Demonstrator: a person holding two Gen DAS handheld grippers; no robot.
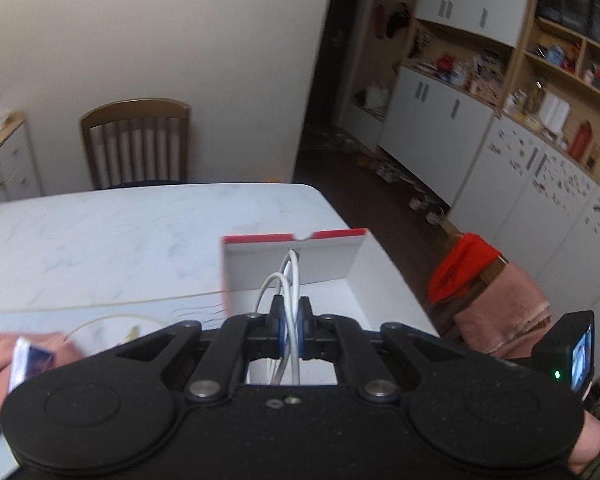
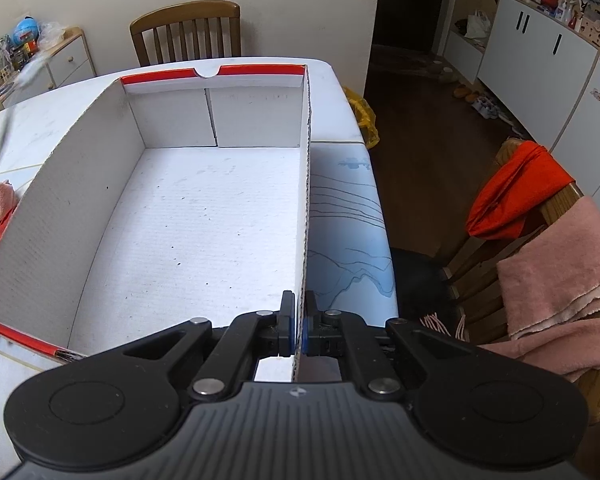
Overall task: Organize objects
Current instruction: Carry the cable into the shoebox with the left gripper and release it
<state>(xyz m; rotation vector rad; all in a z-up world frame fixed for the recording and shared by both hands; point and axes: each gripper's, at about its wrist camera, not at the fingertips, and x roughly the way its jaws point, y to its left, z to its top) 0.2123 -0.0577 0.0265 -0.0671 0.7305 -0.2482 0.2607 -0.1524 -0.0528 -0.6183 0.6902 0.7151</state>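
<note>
My left gripper [image 1: 290, 320] is shut on a looped white cable [image 1: 284, 280] and holds it above the near end of a white cardboard box [image 1: 328, 260] with a red rim. In the right wrist view the same box [image 2: 204, 216] lies open and empty on the white table [image 2: 340, 128]. My right gripper [image 2: 299, 320] is shut on the box's right wall [image 2: 305, 200], pinching its near top edge.
A pink cloth [image 1: 4, 356] and a small white device [image 1: 28, 360] lie at the left of the table, with a thin cord [image 1: 100, 304] across it. Wooden chairs stand behind the table [image 2: 188, 32] and at the right, draped with red and pink cloths [image 2: 540, 220]. Cabinets line the right wall.
</note>
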